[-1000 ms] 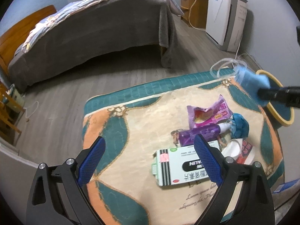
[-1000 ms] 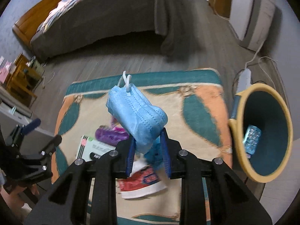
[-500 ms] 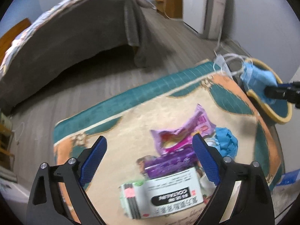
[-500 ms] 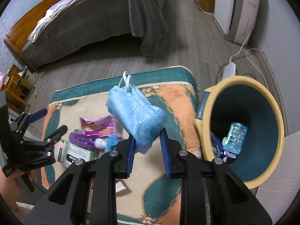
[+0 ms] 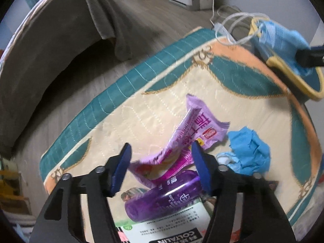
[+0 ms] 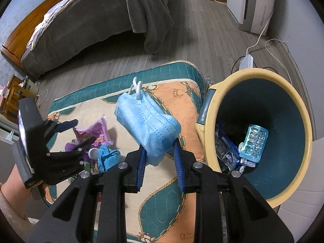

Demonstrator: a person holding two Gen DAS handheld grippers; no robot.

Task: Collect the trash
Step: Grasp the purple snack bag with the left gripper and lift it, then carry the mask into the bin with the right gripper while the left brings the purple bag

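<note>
The right gripper [image 6: 160, 162] pinches a blue face mask [image 6: 147, 125] just beside the yellow bin [image 6: 204, 139], while the left gripper [image 5: 161, 162], its jaws just closing, straddles a purple wrapper [image 5: 194, 129] on the rug [image 5: 141, 117] without pressing it.

Wrapper [image 5: 194, 133] on rug [image 5: 154, 93]; bin [image 6: 261, 133] right of rug
</note>
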